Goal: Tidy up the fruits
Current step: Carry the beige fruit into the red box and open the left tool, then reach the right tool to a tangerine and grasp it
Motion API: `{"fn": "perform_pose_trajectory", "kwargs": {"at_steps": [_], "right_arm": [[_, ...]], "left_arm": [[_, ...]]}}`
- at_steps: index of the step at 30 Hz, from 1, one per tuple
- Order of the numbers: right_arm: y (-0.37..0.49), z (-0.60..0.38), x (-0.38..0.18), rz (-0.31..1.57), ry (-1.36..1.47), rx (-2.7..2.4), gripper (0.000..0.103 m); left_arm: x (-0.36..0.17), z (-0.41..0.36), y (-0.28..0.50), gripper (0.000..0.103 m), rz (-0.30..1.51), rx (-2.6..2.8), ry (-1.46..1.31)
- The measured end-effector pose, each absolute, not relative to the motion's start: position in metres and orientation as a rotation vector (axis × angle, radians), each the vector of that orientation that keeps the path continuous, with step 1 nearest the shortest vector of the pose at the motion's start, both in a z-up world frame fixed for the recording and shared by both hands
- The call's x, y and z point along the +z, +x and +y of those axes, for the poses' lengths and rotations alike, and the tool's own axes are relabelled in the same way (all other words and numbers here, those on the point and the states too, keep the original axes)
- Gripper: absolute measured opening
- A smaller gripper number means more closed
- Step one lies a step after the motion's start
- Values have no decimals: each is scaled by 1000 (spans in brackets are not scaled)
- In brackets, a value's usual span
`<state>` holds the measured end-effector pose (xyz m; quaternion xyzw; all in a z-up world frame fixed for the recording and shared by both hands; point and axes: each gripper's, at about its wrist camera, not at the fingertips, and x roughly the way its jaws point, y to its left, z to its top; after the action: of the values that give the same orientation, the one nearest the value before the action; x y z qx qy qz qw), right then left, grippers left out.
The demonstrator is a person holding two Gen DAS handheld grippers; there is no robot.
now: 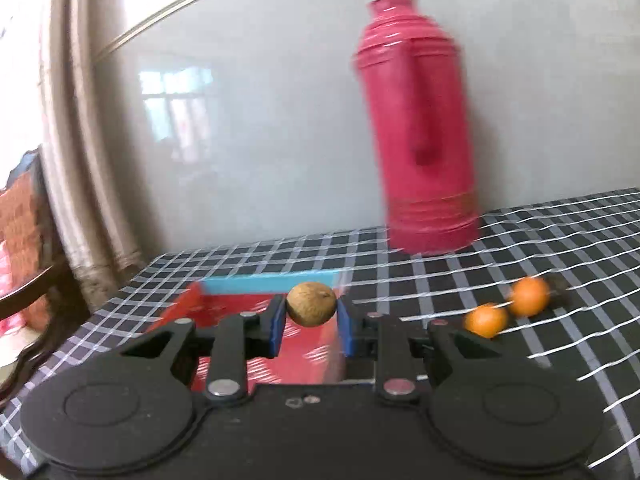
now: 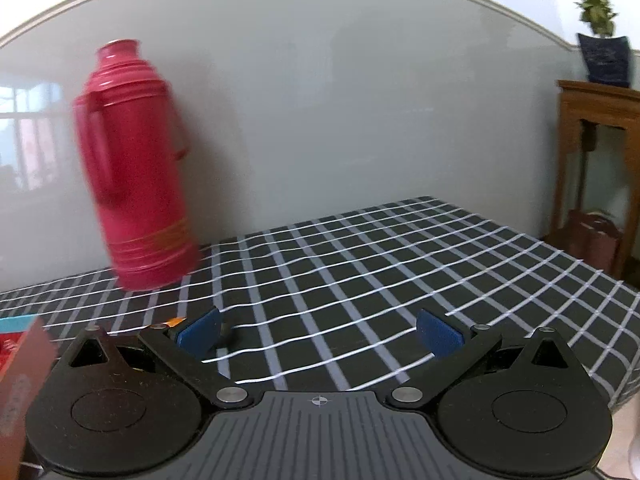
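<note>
In the left wrist view my left gripper (image 1: 312, 312) is shut on a small round brown fruit (image 1: 311, 304), held between its blue pads above an open red box with a blue rim (image 1: 256, 284). Two small orange fruits (image 1: 485, 320) (image 1: 529, 296) lie on the checked cloth to the right of the box. In the right wrist view my right gripper (image 2: 318, 334) is open and empty above the cloth. A sliver of an orange fruit (image 2: 176, 321) shows behind its left finger. The box corner (image 2: 24, 344) shows at the far left.
A tall red thermos (image 1: 416, 128) stands at the back of the table by the grey wall; it also shows in the right wrist view (image 2: 132, 168). A wooden stand with a potted plant (image 2: 600, 120) is beyond the table's right edge. A chair (image 1: 28, 264) is at the left.
</note>
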<state>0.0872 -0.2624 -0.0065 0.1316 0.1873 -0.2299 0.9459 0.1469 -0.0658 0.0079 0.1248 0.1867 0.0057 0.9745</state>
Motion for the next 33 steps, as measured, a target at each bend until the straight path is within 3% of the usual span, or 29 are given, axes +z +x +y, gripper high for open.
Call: {"fn": "perform_pose_trajectory", "kwargs": {"at_steps": [14,25,26,29,33], "right_arm": [[123,-184,-15,415,174,-265,103],[152,-150,-25,441,133,-126,103],[155,-149,-26,447,137,-116,103],[165,-150,-29,465,151,-89,103],[179,-153,-35,496,168,-92,102]], "left_arm": [[1,38,157,22,607,199,118],[14,73,147,30,607,170,21],[15,75,147,38,607,158,7],[22,83,141,81,577,154,-34],[30,95,136,87,547,133,-69]]}}
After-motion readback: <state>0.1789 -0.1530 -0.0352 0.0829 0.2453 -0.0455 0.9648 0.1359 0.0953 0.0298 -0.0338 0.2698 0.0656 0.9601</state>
